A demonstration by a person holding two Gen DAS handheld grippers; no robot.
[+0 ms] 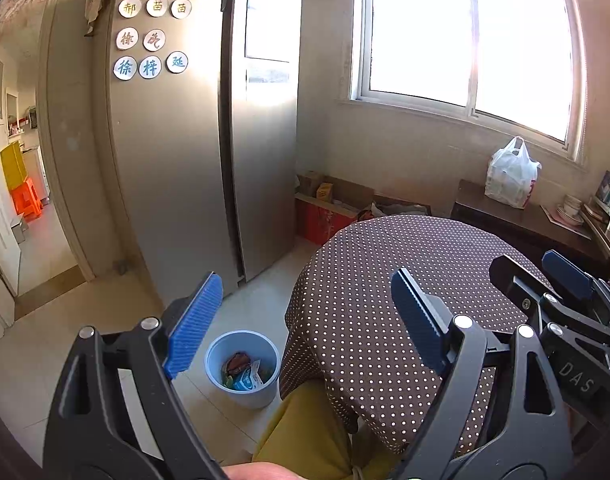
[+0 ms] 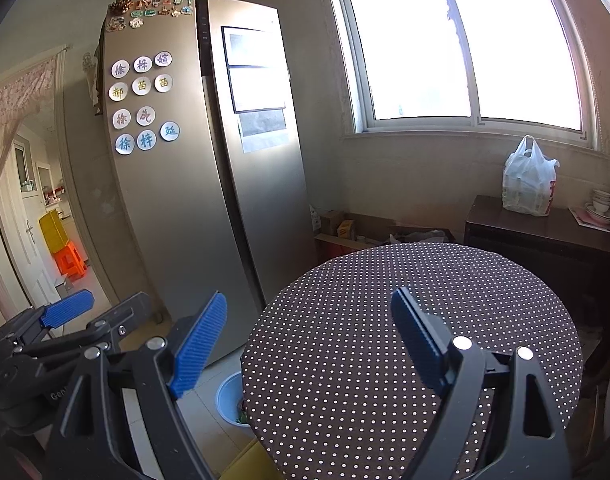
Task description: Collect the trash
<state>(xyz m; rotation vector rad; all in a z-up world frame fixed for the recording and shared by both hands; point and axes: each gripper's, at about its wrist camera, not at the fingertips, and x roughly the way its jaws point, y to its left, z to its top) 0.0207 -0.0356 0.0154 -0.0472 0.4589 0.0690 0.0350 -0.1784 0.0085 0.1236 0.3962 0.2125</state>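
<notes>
I've got both grippers spread wide with nothing in them: left gripper (image 1: 305, 320) over the table's edge, right gripper (image 2: 309, 340) above the dotted tablecloth (image 2: 385, 320). The trash (image 1: 243, 372), wrappers, sits inside the pale blue bin (image 1: 225, 354) on the floor beside the table, near the fridge (image 1: 177, 160)
</notes>
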